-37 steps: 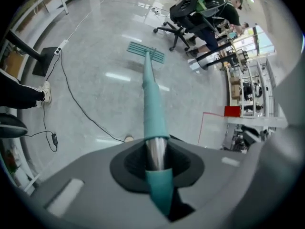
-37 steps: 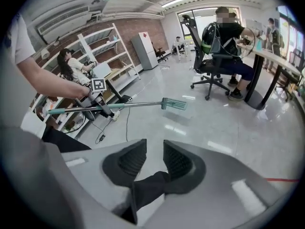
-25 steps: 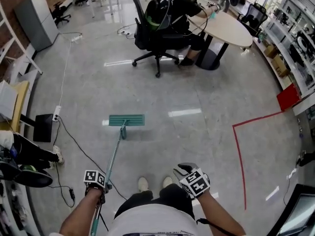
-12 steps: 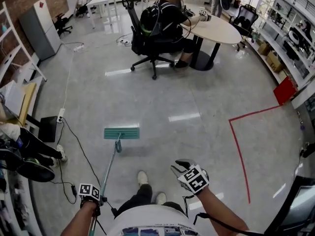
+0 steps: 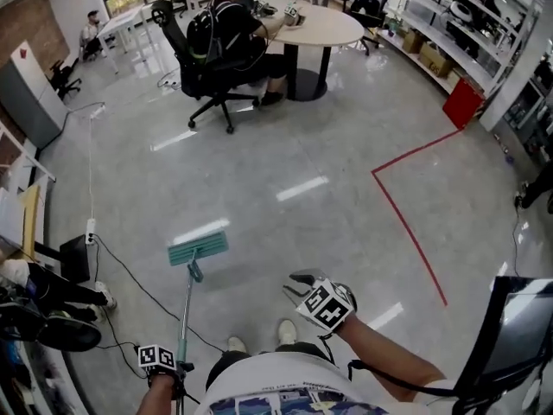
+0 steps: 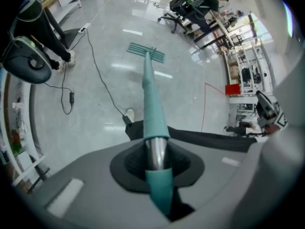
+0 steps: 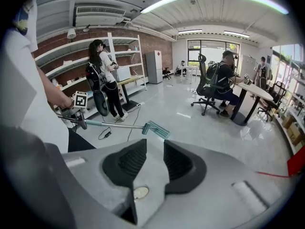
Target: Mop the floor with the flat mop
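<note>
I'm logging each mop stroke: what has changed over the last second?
The mop head has slid back toward the person's feet, pulled by the left claw. Unchanged: the left claw stays shut on the mop handle; the right claw stays off the mop, open and empty.

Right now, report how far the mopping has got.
Done: no mopped patch can be told apart on the glossy floor. In hand: the left gripper is shut on the mop handle, mop head flat on the floor; the right gripper is open, empty. Left: probably most of it.
</note>
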Demonstrator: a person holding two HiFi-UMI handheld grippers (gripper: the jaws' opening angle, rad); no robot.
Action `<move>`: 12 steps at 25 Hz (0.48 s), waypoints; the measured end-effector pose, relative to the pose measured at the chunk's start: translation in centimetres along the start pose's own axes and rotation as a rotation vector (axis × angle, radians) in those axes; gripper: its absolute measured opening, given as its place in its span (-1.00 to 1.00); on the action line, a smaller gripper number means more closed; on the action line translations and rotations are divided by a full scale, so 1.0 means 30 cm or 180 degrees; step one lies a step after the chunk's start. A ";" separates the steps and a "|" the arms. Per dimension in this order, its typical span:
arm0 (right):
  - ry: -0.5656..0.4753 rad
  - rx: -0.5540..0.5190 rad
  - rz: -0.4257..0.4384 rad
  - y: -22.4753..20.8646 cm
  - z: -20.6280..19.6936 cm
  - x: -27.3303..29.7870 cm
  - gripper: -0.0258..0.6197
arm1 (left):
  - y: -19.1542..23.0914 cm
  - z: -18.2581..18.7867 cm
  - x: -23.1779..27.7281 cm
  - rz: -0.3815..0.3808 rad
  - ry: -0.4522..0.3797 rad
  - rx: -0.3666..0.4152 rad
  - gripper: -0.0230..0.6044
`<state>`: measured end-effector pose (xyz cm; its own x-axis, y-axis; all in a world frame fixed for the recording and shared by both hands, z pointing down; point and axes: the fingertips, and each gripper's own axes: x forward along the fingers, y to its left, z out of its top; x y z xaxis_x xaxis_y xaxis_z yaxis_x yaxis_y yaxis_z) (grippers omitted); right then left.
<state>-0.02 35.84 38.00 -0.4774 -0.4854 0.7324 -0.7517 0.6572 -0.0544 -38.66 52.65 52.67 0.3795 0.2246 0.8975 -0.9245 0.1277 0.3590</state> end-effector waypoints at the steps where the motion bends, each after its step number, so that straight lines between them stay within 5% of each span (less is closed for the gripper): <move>1: 0.0011 0.0003 -0.0023 0.003 0.001 -0.004 -0.57 | 0.007 0.005 -0.002 0.0000 0.0018 0.0021 -0.71; 12: 0.0072 0.0067 -0.0152 0.170 0.098 0.076 -0.57 | 0.144 0.055 -0.042 0.0093 0.0212 0.0491 -0.71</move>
<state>-6.27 36.40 37.40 -0.4306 -0.5026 0.7497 -0.7829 0.6212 -0.0332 -43.19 51.34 53.52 0.3490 0.2904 0.8910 -0.9276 -0.0284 0.3726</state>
